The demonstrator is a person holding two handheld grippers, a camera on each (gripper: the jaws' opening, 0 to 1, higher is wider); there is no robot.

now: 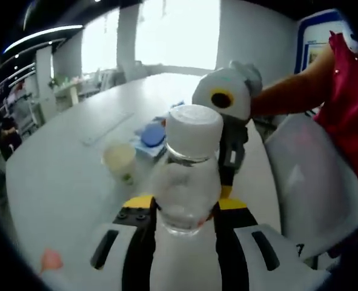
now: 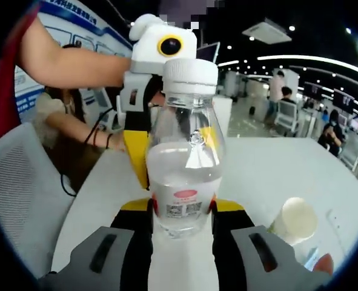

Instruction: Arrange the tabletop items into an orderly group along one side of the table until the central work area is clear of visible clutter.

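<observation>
We had both grippers on the same clear plastic water bottle with a white screw cap (image 1: 188, 176), lifted off the long white table (image 1: 63, 182). Left gripper (image 1: 185, 221) was pinching the bottle's body between its yellow-tipped jaws; right gripper (image 2: 182, 215) was doing the same from the opposite side, jaws pressed against the labelled lower part. In each view the other gripper showed just behind the bottle.

Progress, as we judged it: early to mid. The bottle was in hand but not yet placed with any group. Still loose on the table in the left gripper view were a cream-coloured paper cup (image 1: 119, 160), a flat blue round lid-like item (image 1: 152, 135) beyond it, and a small pink object (image 1: 50, 260) near the close edge. The right gripper view showed that cup (image 2: 294, 221) too, standing near the bottle.

We couldn't tell which side was meant for the group; nothing looked lined up yet. Remaining: set the bottle down, then gather cup, blue item and pink object beside it.
</observation>
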